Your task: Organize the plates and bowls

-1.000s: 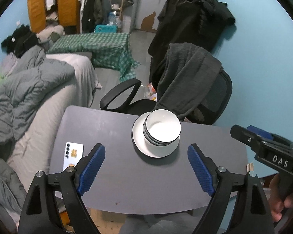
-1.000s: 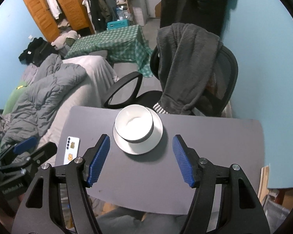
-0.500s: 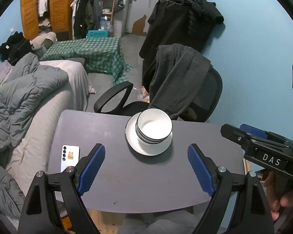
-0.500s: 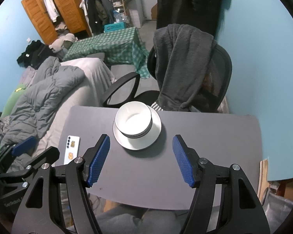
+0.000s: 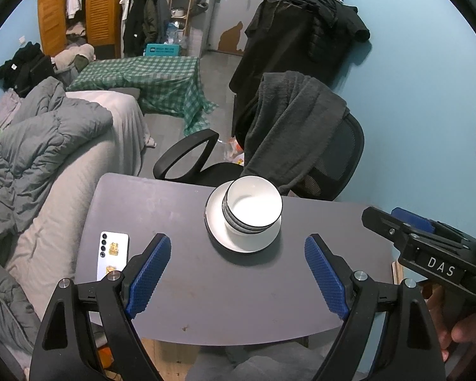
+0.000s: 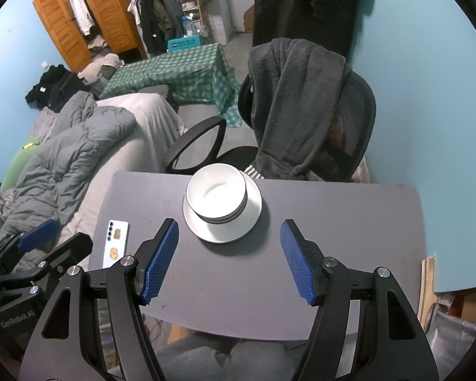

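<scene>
A stack of white bowls (image 5: 253,206) (image 6: 217,193) with dark rims sits on a white plate (image 5: 217,236) (image 6: 254,219) at the far middle of the grey table (image 5: 238,301) (image 6: 349,222). My left gripper (image 5: 237,273) hangs above the table's near side, open, with nothing between its blue pads. My right gripper (image 6: 228,257) is also open and empty, short of the plate. Each gripper shows at the edge of the other's view.
A white phone (image 5: 112,255) (image 6: 115,243) lies near the table's left edge. Behind the table stands a black office chair (image 5: 333,158) draped with a grey garment. A bed with a grey duvet (image 5: 41,146) runs along the left. A blue wall (image 6: 428,127) is on the right.
Both views have drawn back a little from the table, so the bowls and plate look smaller and farther. The stack itself has not moved, and both grippers stay open.
</scene>
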